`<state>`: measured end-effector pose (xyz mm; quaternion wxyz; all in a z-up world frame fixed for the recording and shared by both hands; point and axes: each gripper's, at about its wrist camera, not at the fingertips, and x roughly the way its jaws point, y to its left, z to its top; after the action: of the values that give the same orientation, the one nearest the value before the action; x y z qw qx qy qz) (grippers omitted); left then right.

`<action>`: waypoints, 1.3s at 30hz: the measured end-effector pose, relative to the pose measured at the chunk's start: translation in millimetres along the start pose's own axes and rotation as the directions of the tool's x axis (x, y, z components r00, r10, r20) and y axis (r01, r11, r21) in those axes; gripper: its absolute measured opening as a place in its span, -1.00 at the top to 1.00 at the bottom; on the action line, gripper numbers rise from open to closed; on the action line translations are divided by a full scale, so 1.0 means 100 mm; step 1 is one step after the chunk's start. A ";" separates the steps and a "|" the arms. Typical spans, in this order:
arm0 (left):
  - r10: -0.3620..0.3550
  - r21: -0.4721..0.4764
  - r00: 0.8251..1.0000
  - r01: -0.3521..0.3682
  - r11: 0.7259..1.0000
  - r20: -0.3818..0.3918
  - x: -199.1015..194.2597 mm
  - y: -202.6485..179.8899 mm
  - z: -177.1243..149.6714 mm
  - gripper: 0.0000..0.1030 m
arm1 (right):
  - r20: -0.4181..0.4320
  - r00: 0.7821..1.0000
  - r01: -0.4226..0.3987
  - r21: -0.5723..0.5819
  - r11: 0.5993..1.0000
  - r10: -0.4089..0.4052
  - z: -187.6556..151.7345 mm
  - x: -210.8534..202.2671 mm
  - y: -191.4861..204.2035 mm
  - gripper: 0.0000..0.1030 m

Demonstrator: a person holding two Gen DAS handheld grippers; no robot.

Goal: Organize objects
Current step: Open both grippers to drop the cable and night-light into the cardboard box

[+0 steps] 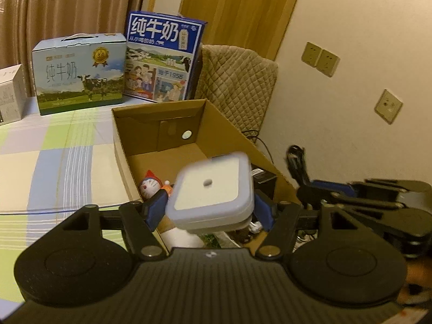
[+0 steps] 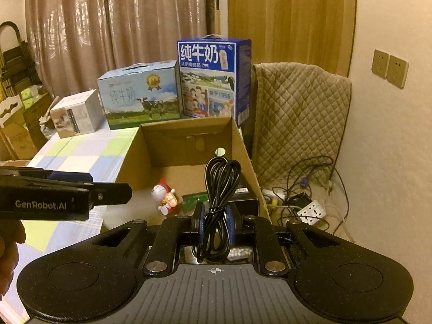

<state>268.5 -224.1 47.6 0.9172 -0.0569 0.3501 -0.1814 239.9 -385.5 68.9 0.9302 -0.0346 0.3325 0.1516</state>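
Your right gripper (image 2: 214, 222) clenched on black cable bundle (image 2: 220, 189), left gripper (image 1: 209, 210) around white square container (image 1: 213, 189), grip unclear, cardboard box (image 1: 229, 124) below, Doraemon toy (image 1: 151, 186) inside, milk cartons (image 1: 164, 56) behind.

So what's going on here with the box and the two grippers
A person is tidying items into an open cardboard box on the checked table. The left gripper has a square white lidded container between its fingers, over the box; its blur leaves the grip unclear. The right gripper is shut on a coiled black cable, also above the box. A small toy figure already lies inside.
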 end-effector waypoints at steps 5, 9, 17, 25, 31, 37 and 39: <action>0.024 -0.014 1.000 -0.024 1.000 -0.005 0.00 0.08 -0.02 -0.36 | 0.001 1.000 -0.012 0.002 1.000 0.012 0.00 0.01 0.02 0.74; 0.040 -0.018 0.999 -0.041 0.999 -0.016 -0.05 0.15 -0.07 -0.36 | 0.006 1.000 -0.026 -0.004 1.000 0.026 0.02 0.00 0.10 0.74; 0.063 -0.030 0.998 -0.064 0.998 -0.023 -0.16 0.26 -0.18 -0.42 | 0.016 0.999 -0.033 -0.014 0.999 0.033 0.07 -0.02 0.16 0.74; 0.065 -0.027 0.998 -0.066 0.997 -0.023 -0.18 0.27 -0.19 -0.46 | 0.028 0.998 -0.055 -0.022 0.998 0.056 0.16 0.04 0.22 0.74; 0.066 -0.032 0.998 -0.067 0.997 -0.020 -0.16 0.29 -0.18 -0.54 | 0.055 0.990 -0.128 0.012 0.992 0.128 0.22 0.15 0.17 0.43; 0.086 -0.032 0.996 -0.087 0.996 -0.019 -0.17 0.34 -0.18 -0.67 | 0.089 0.990 -0.119 0.071 0.990 0.112 0.23 0.04 0.07 -0.18; 0.093 -0.037 0.996 -0.094 0.995 -0.014 -0.20 0.36 -0.19 -0.71 | 0.092 0.990 -0.110 0.071 0.991 0.104 0.21 -0.04 0.07 -0.19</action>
<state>253.1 -182.6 37.4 0.9213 -0.0568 0.3613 -0.1320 247.8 -376.2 88.3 0.9352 0.0252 0.2979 0.1900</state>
